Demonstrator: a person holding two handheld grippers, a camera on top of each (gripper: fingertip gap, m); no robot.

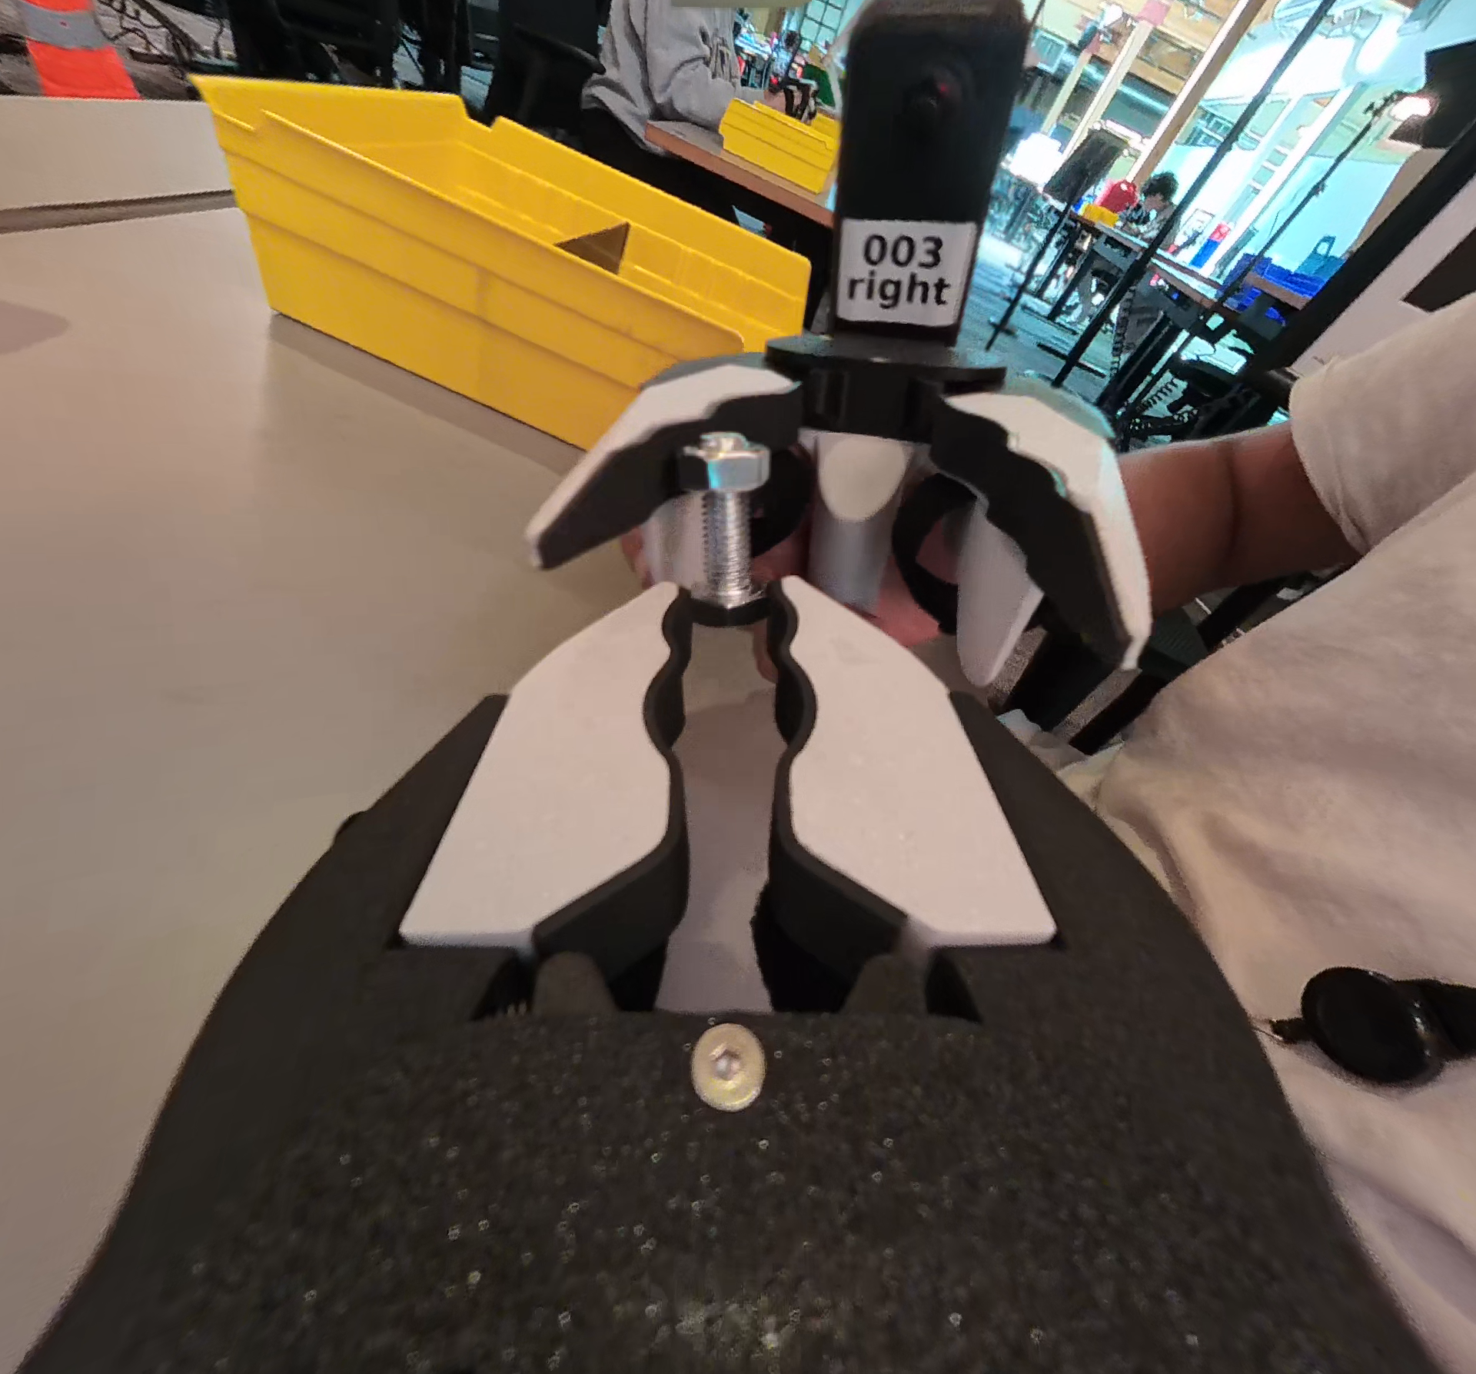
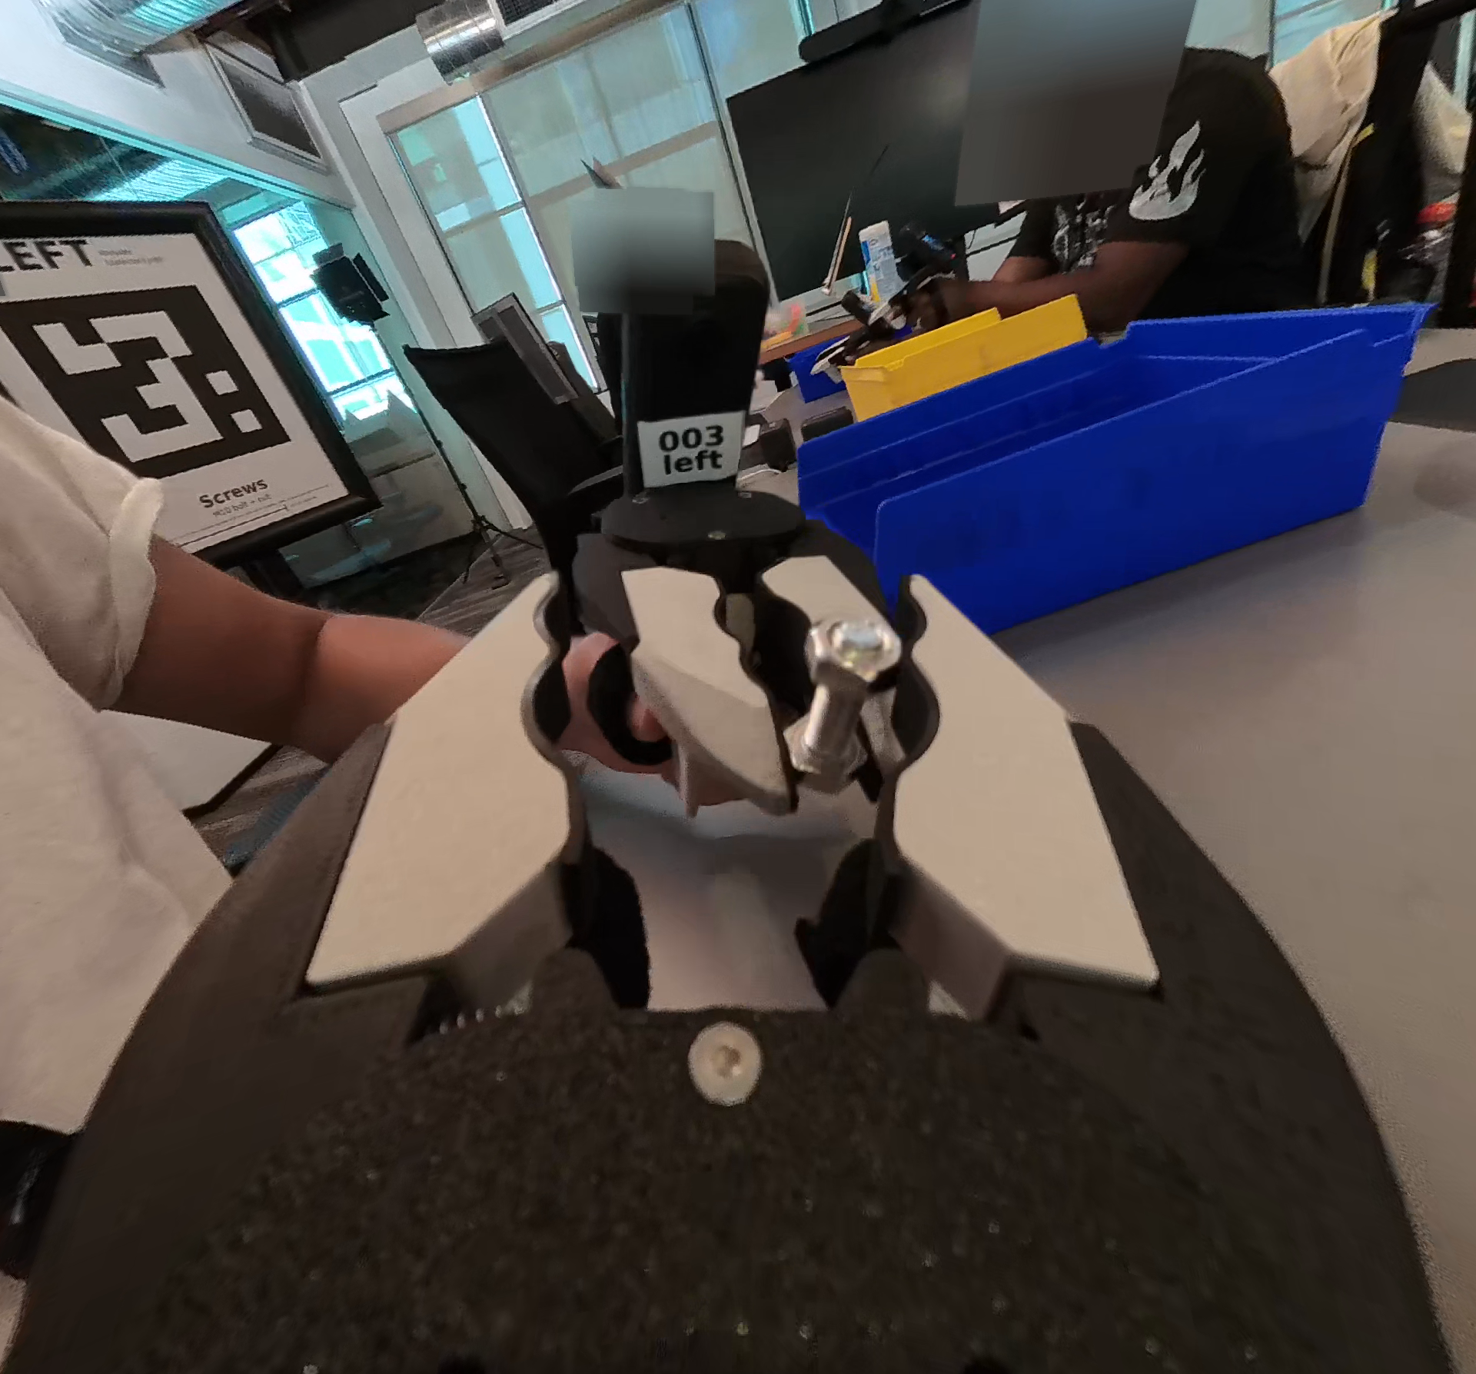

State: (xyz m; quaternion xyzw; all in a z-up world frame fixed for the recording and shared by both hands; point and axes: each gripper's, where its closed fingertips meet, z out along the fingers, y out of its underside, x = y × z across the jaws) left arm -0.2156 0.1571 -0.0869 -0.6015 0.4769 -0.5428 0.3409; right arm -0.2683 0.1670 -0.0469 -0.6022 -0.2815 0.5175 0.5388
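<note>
Two hand-held grippers meet tip to tip above a pale table (image 1: 240, 537).

1. L gripper (image 1: 723, 605): clenched on the lower end of a silver bolt (image 1: 725, 537). Fingertips press it from both sides, and the bolt stands near upright, clear of the table.
2. Nut (image 1: 723, 461): silver hex, sits at the top of the thread w/ the shank end just proud of it.
3. R gripper (image 2: 731, 601): released, jaws wide, holds nothing. Bolt top and nut stand between its fingers, close beside one finger (image 2: 982, 696); contact there cannot be told. Other finger well apart.
4. Beyond, L wrist view: yellow bin (image 1: 447, 257) on the table, apart from both grippers.
5. Beyond, R wrist view: blue bin (image 2: 1118, 473), likewise apart.
</note>
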